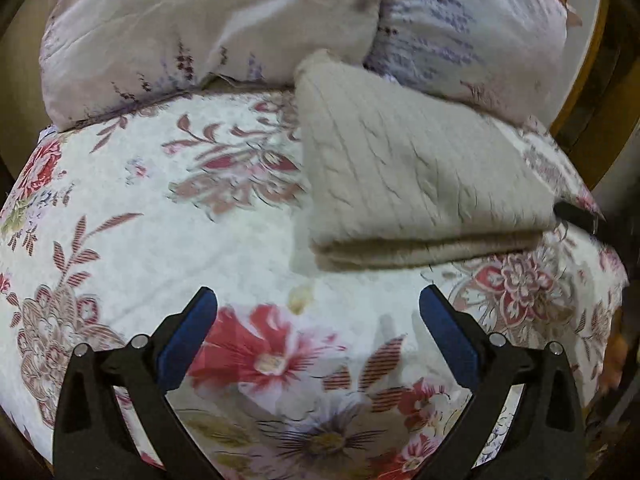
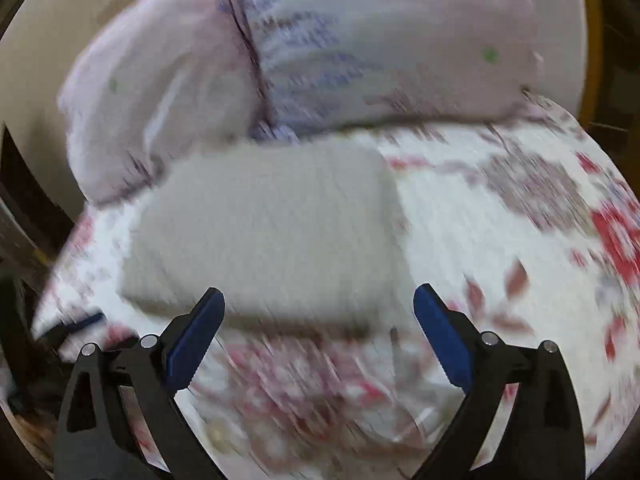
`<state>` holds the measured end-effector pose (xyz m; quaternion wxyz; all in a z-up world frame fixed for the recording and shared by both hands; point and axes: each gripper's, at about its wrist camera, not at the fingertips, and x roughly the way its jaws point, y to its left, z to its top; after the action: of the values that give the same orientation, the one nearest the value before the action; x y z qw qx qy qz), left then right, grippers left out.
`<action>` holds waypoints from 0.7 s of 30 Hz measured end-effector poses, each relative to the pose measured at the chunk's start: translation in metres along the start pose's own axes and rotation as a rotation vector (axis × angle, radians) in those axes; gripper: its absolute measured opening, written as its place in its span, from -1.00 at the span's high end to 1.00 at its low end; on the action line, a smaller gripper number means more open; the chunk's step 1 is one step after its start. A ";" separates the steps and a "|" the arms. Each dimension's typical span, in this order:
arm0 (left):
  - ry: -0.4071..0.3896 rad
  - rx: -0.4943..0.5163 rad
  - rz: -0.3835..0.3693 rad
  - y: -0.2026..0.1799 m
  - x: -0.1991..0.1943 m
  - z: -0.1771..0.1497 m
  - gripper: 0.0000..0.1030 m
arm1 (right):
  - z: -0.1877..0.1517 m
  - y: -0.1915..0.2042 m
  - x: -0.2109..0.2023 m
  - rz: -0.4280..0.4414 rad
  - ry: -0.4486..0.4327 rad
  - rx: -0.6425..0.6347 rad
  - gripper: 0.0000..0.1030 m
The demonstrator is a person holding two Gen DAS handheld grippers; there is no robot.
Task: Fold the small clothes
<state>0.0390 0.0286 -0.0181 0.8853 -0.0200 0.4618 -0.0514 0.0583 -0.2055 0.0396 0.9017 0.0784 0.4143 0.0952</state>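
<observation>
A beige knitted garment (image 1: 416, 184) lies folded into a thick rectangle on the floral bedspread (image 1: 160, 208), close to the pillows. In the right wrist view, which is blurred by motion, the folded garment (image 2: 264, 232) lies just beyond the fingertips. My left gripper (image 1: 318, 300) is open and empty, a little in front of the garment's near fold. My right gripper (image 2: 319, 300) is open and empty over the garment's near edge. The tip of the right gripper (image 1: 576, 214) shows at the garment's right edge in the left wrist view.
Two pale lavender-print pillows (image 1: 208, 28) (image 1: 472, 28) lie behind the garment against a headboard. They also show in the right wrist view (image 2: 360, 52). The bedspread (image 2: 500, 240) stretches to the right; the bed's edge drops off at the left (image 2: 48, 300).
</observation>
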 end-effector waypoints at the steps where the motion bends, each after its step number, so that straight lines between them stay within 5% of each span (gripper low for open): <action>1: 0.007 0.009 0.005 -0.004 0.004 -0.001 -0.96 | -0.011 0.000 0.009 -0.034 0.040 -0.017 -0.89; 9: 0.034 0.040 0.085 -0.017 0.026 -0.003 -0.97 | -0.039 0.013 0.027 -0.141 0.135 -0.113 -0.96; 21: 0.000 0.038 0.089 -0.014 0.023 -0.008 -0.97 | -0.046 0.014 0.024 -0.143 0.110 -0.134 -0.97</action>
<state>0.0446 0.0118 -0.0400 0.8869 0.0176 0.4611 -0.0207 0.0372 -0.1831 -0.0048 0.8855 -0.0169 0.4602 0.0624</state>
